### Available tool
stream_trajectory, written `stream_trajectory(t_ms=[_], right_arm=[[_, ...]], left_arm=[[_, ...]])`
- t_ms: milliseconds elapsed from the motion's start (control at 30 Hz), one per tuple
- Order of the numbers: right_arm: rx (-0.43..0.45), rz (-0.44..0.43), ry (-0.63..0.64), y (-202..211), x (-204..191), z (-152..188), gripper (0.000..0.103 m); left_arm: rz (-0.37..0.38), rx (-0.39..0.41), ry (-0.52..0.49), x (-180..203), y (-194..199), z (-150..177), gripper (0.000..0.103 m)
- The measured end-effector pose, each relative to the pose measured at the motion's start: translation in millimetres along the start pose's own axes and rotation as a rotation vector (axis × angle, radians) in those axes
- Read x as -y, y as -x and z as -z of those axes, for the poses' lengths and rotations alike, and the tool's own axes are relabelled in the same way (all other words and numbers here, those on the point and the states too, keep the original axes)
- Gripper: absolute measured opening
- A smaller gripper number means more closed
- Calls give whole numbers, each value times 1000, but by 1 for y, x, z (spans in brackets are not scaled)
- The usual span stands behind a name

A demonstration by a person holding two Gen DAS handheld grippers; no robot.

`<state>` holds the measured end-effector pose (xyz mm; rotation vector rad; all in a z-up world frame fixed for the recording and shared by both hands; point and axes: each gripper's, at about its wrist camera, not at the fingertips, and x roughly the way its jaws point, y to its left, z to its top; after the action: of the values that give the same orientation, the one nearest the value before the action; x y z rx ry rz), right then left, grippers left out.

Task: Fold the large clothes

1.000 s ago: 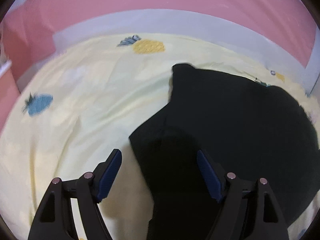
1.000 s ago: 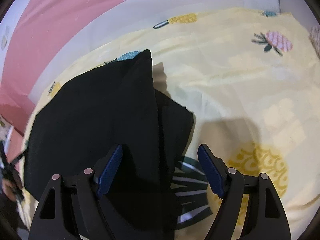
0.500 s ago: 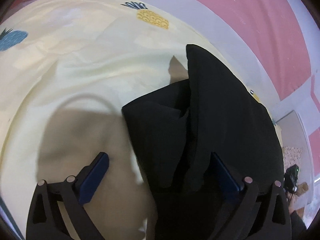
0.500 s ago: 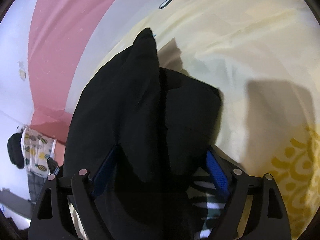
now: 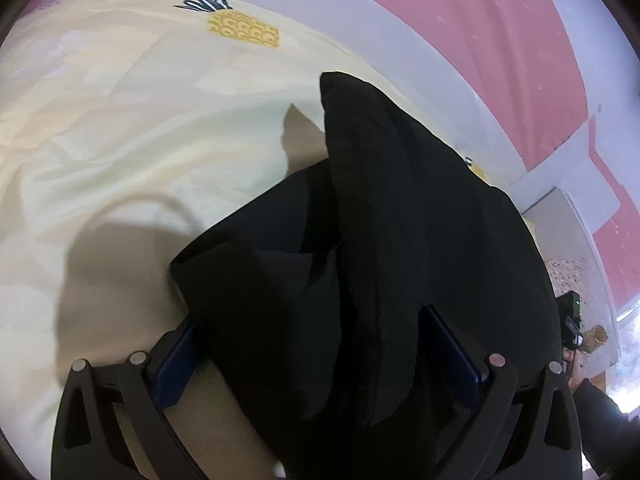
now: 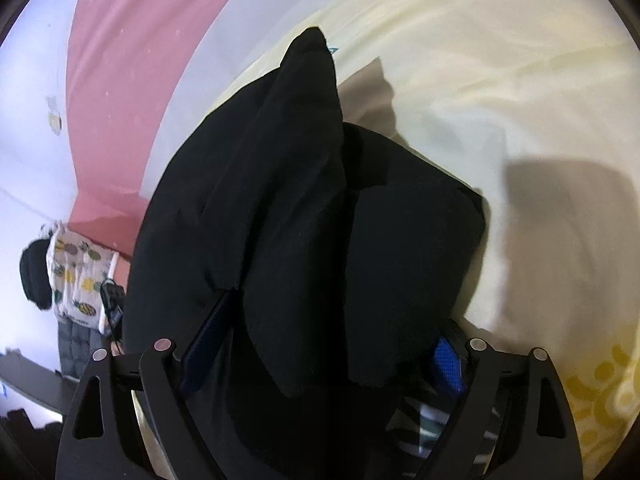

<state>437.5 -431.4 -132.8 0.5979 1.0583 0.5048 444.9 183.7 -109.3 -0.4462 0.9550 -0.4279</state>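
Observation:
A large black garment (image 5: 380, 240) lies on a pale yellow pineapple-print bedsheet (image 5: 120, 120), bunched into thick folds. My left gripper (image 5: 320, 344) sits low at its near edge with the jaws wide apart and a thick bundle of cloth between the blue pads (image 5: 176, 368). In the right wrist view the same black garment (image 6: 300, 200) fills the space between the spread fingers of my right gripper (image 6: 324, 344), its blue pads (image 6: 448, 364) partly covered by cloth. The fingertips of both grippers are hidden by fabric.
A grey-white band and pink wall (image 5: 480, 20) run behind the bed. A pineapple-print cloth and dark items (image 6: 76, 272) hang at the left of the right wrist view. Open sheet (image 6: 520, 100) lies to the right of the garment.
Both grippers have moved forward and down onto the garment's near edge. The cloth that lay flat has been lifted and bunched into a ridge between the fingers. The jaws stay wide.

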Motion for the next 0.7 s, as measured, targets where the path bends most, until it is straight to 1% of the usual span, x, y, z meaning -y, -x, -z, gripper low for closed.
stream_trajectory(t_ms=[33, 67, 100, 133, 167, 200, 267, 333, 367, 433, 467, 600, 700], right_arm=[[-5, 3, 12, -2, -2, -1, 86], [-8, 0, 20, -2, -4, 0, 81], [-7, -5, 23, -2, -5, 1, 72], [-5, -21, 27, -2, -7, 2, 67], [-1, -27, 33, -1, -10, 4, 58], [7, -29, 47, 0, -14, 7, 51], [14, -25, 63, 0, -19, 9, 48], [12, 0, 67, -2, -23, 8, 46], [11, 15, 72, -3, -26, 7, 43], [12, 54, 85, -4, -38, 7, 39], [13, 80, 89, -4, -45, 7, 37], [22, 148, 87, -2, -66, 10, 32], [38, 170, 76, 4, -78, 11, 30]], left_arm=[[4, 0, -2, 0, 1, 1, 102], [9, 1, -1, 0, 2, 1, 97], [25, 0, 2, 1, 3, 2, 93], [41, -1, 5, 1, 4, 3, 83], [56, -4, 7, 3, 5, 5, 74], [63, -5, 3, 6, 6, 7, 71], [50, 1, -19, 11, 7, 10, 63], [32, 4, -32, 16, 6, 10, 58], [16, 6, -44, 20, 7, 10, 56], [-24, 9, -76, 30, 12, 10, 46], [-49, 10, -87, 37, 14, 9, 43], [-123, 10, -70, 53, 25, 8, 38], [-164, 21, -62, 63, 37, 6, 35]])
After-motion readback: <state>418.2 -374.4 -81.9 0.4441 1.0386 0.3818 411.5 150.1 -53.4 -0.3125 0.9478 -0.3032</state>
